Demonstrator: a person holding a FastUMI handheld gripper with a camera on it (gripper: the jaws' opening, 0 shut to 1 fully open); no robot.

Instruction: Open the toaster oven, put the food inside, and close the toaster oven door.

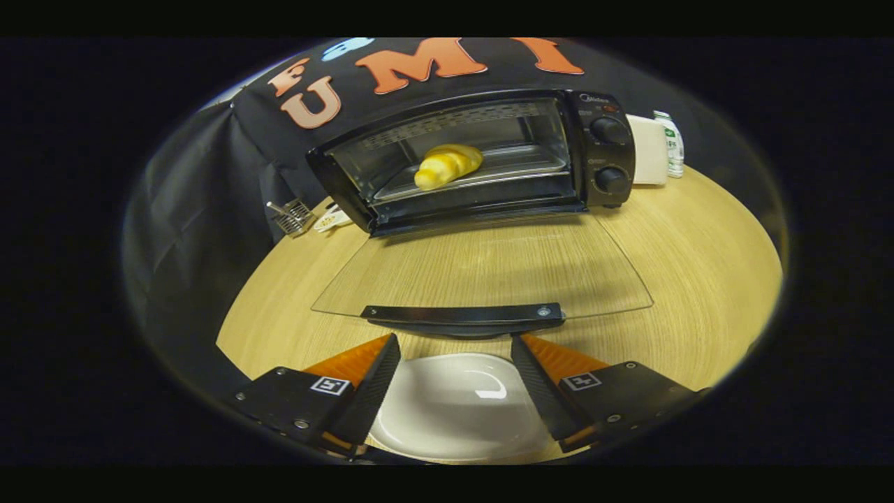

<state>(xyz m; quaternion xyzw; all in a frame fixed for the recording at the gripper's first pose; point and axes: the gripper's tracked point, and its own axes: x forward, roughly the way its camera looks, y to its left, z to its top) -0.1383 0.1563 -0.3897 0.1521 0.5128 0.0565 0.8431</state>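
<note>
Nearest, the gripper [455, 367] hangs with fingers spread wide and holding nothing, a white plate [457, 409] lying on the counter [698, 279] below the gap. Just ahead, the oven [482, 157] door [482, 269] lies flat open, handle [464, 314] toward the fingers. Beyond, the bread [447, 165] sits on the tray inside. Brand print above the knobs [610, 154] is too small to read.

Food [448, 166] in toaster oven [482, 157], door [482, 269] down betw. it & plate [454, 409].

A staged kitchen corner in a recording booth: black cloth wall [202, 181] in the upper left, round wooden table [698, 279], toaster oven [475, 161] at top centre, white plate [454, 409] below.
</note>
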